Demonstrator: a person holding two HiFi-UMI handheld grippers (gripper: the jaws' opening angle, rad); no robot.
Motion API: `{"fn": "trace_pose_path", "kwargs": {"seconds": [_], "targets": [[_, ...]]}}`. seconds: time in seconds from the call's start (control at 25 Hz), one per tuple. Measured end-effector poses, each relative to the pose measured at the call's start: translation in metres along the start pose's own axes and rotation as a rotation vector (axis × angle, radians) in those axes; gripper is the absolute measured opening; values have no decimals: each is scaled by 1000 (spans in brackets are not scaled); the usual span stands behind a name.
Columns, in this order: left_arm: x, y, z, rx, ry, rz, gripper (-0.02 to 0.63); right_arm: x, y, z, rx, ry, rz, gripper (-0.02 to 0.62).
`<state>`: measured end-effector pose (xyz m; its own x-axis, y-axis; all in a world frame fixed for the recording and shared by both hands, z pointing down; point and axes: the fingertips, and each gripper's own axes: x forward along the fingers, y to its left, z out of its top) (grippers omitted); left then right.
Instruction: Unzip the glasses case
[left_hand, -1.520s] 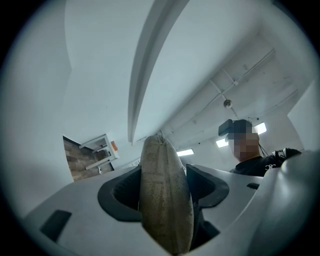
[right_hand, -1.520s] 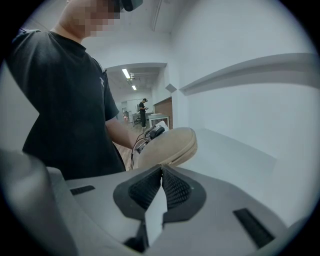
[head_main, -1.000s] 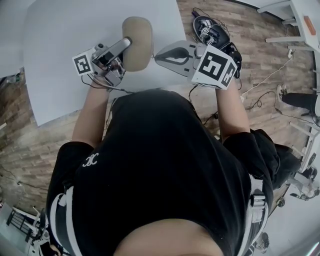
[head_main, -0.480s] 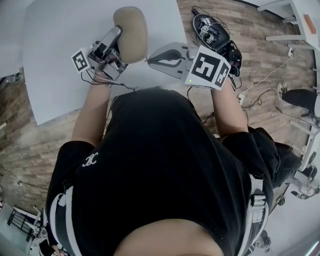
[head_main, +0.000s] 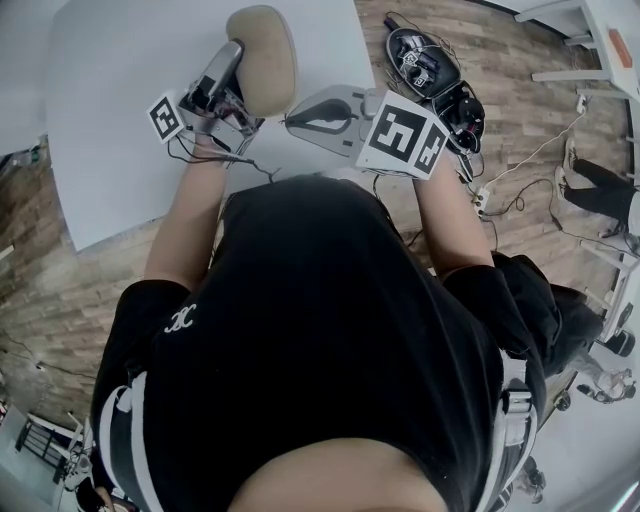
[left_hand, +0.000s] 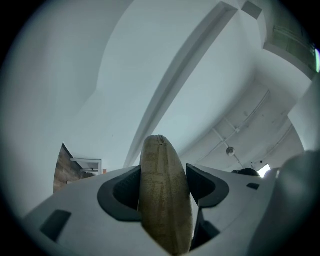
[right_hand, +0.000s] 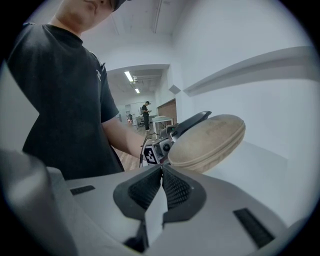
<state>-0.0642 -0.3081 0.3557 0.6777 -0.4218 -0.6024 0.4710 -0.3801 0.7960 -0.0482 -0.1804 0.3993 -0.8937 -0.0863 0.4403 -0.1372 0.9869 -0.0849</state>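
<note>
A beige oval glasses case (head_main: 264, 58) is held up over the white table (head_main: 110, 120), its zip seam closed all round. My left gripper (head_main: 236, 52) is shut on the case. In the left gripper view the case (left_hand: 165, 200) stands on edge between the two dark pads (left_hand: 122, 192), pointing up at the ceiling. My right gripper (head_main: 290, 121) is shut, its tip just right of the case's near end. In the right gripper view the closed jaws (right_hand: 161, 170) meet just below the case (right_hand: 207, 142). I see nothing between them. The left gripper (right_hand: 167, 142) shows behind.
The table's near edge runs just in front of my body. An open black bag (head_main: 425, 60) with cables lies on the wooden floor at the right, and loose cords trail beside it. A person (right_hand: 146, 112) stands far back in the room.
My left gripper has tilted upward and carried the case a little further from me, turning it more on end. The right gripper has shifted slightly left toward the case, still shut.
</note>
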Motion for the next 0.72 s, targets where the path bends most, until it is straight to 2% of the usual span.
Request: {"fn": "trace_pose_path", "kwargs": {"seconds": [0.48,0.72], "targets": [[-9,10,6,-46,-79,34,276,23,6,3,47,-2,15,21],[-17,18,13,-43,-123,80,276,39,5,5,46,14,-29,21]]}}
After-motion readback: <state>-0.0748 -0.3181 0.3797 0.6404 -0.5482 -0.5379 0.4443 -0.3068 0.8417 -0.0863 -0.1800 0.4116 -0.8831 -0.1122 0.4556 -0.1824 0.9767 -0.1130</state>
